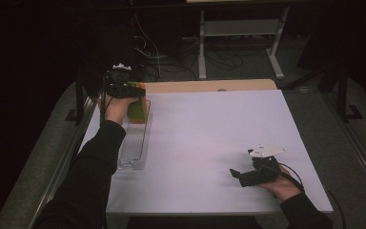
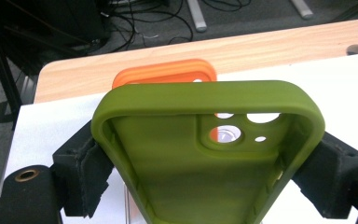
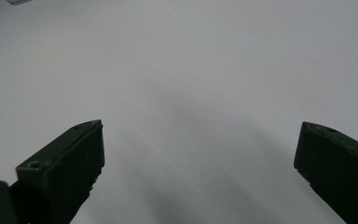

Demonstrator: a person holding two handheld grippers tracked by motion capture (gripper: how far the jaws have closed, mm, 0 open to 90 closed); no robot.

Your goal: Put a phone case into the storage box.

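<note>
My left gripper (image 1: pixel 129 95) is at the table's far left, shut on a green phone case (image 2: pixel 205 154) whose sides sit between the black pads (image 2: pixel 81 172). The green phone case (image 1: pixel 137 109) stands upright over the far end of a clear wire rack (image 1: pixel 133 143). An orange phone case (image 2: pixel 168 73) stands just behind the green one, its top edge showing. My right gripper (image 1: pixel 236 174) rests low over the white table near the front right, open, with nothing between its jaws; in the right gripper view its fingers (image 3: pixel 65 172) stand wide apart above bare white surface.
The white sheet (image 1: pixel 209 143) covers most of the table; a strip of bare wood (image 1: pixel 209 86) runs along the far edge. Beyond it are cables and a white table frame (image 1: pixel 238 33) on the dark floor. A metal rail (image 1: pixel 71 152) lines the left side.
</note>
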